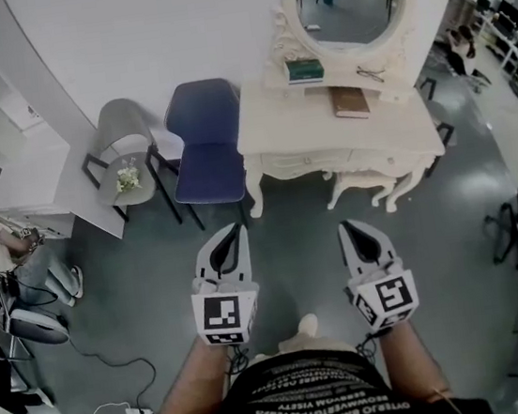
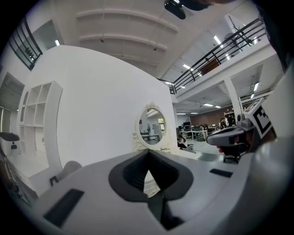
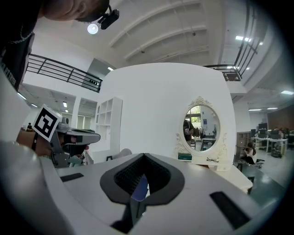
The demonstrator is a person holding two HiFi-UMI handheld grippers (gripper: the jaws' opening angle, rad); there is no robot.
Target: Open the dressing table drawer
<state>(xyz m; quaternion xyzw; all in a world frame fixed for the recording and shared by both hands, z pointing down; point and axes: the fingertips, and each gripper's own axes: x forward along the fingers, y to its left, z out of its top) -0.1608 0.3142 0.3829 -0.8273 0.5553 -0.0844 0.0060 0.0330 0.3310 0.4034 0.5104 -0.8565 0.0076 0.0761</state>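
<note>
Left tool [image 1: 233, 229] and right tool [image 1: 353, 227] are hanging clenched and empty, well short of the white counter [image 1: 276, 119], whose shut drawer [image 1: 314, 161] under the top is probably sliding light, best grabbed at its front pull.

Black shirt [image 1: 318, 366]; white lettering [image 1: 309, 405]

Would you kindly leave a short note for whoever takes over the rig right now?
Left gripper: fingers shut, empty.
Right gripper: fingers shut, empty.
Both are held over the floor, short of the dressing table and pointing toward it.
The drawer looks closed and untouched; its handle is too small to make out.
Done: nothing yet.
Left: step up to the table, grip the drawer front and pull it open.
</note>
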